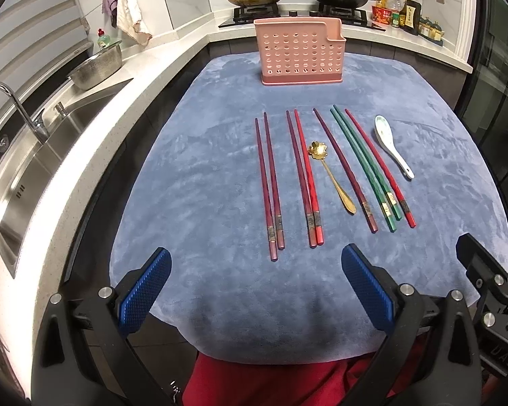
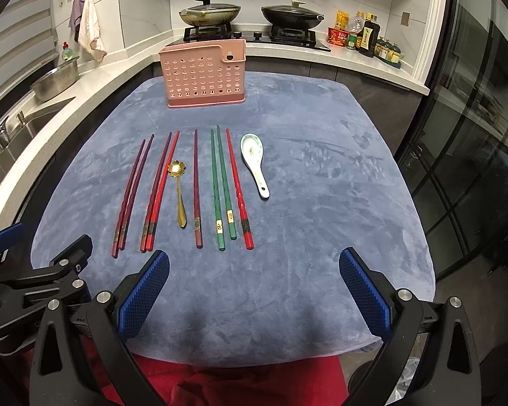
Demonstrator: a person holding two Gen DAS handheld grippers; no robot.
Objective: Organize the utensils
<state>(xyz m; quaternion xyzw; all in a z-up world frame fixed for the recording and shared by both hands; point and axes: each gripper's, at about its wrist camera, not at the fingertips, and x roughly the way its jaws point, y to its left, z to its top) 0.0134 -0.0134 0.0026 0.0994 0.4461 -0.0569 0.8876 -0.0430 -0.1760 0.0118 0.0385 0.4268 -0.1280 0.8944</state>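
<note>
Left gripper [image 1: 254, 270]: blue ribbed fingers [image 1: 145, 287] stood wide apart, nothing between them, above the near edge of the blue velvety cloth [image 1: 203, 169]. Right gripper [image 2: 254, 272]: blue fingers [image 2: 365, 291] likewise spread, holding nothing, over the same near edge.

All utensils lay in one row on the cloth, between the grippers and the pink perforated plastic utensil holder [image 1: 301, 54], well short of it — thick ends toward the grippers.

Furthest to the holder's left, a pair of dark maroon chopsticks [image 1: 269, 182]. Next, a maroon-and-red pair [image 1: 304, 179], close together. Then a gold metal spoon with a flower-shaped bowl [image 1: 328, 172], just beside that pair. A single maroon chopstick [image 1: 345, 169] followed, then two green chopsticks [image 1: 365, 169] and one bright red chopstick [image 1: 379, 165]. Last, to the holder's right, a white ceramic soup spoon [image 1: 391, 145], bowl up.

The holder stood upright at the cloth's far edge. Behind it — two lidded woks [image 2: 210, 13] on a gas hob.
</note>
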